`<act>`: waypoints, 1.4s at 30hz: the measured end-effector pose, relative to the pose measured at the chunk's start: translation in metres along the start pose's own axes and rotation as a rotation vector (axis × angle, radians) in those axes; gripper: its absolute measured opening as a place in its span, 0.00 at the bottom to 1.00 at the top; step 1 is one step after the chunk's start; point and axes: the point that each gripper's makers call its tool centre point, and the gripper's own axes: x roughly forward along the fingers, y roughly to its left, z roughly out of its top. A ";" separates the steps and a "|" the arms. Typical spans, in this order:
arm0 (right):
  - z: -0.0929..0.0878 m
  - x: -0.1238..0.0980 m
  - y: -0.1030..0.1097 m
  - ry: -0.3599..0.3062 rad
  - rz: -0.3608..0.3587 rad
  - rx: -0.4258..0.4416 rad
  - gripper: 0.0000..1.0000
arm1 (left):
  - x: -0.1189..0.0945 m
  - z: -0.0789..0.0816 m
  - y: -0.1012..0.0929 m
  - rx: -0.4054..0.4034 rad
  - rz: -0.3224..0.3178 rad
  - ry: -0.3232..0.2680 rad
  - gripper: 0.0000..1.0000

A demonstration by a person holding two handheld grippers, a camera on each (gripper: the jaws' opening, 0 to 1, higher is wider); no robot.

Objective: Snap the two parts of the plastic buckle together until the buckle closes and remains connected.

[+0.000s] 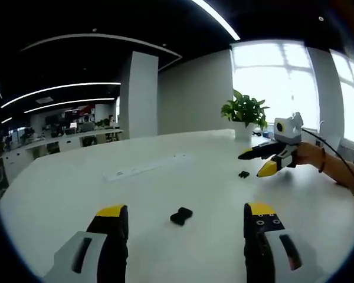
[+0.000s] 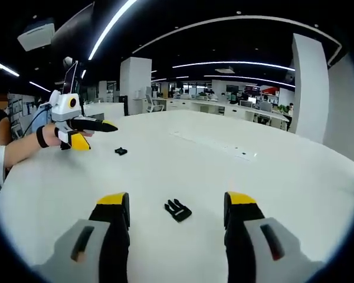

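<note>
Buckle halves (image 1: 181, 215) (image 2: 177, 210) on table, each ahead of an open, empty gripper (image 1: 187, 223) (image 2: 177, 212)

Two buckle halves lie well apart on a wide table (image 1: 59, 194). In the left gripper view, one buckle piece (image 1: 181, 216) sits on the table just ahead of the left hand-held gripper (image 1: 186, 221), between its spread jaws. The other hand-held gripper (image 1: 262, 163) hovers farther off to the right, with the second piece (image 1: 243, 174) on the table just below and left of its tips. A potted plant (image 1: 245, 112) stands behind it. In the right gripper view, the pronged piece (image 2: 177, 210) lies between the right hand-held gripper's (image 2: 177, 209) jaws.
</note>
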 end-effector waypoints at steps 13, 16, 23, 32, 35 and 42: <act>-0.005 0.001 -0.001 0.015 0.004 -0.002 0.63 | 0.000 -0.006 0.000 0.015 0.006 0.021 0.81; -0.007 0.002 -0.001 0.021 0.005 0.000 0.63 | 0.000 -0.007 0.001 0.017 0.010 0.026 0.81; -0.008 0.002 -0.002 0.023 0.006 0.000 0.62 | 0.001 -0.007 0.001 0.033 0.014 0.022 0.81; -0.009 0.002 -0.001 0.029 0.009 -0.006 0.62 | 0.002 -0.009 0.002 0.038 0.016 0.028 0.80; -0.007 0.003 0.000 0.020 0.012 -0.004 0.62 | 0.003 -0.010 0.002 0.047 0.019 0.032 0.79; -0.006 0.005 0.003 0.017 0.014 -0.010 0.61 | 0.007 -0.009 0.005 0.070 0.029 0.026 0.79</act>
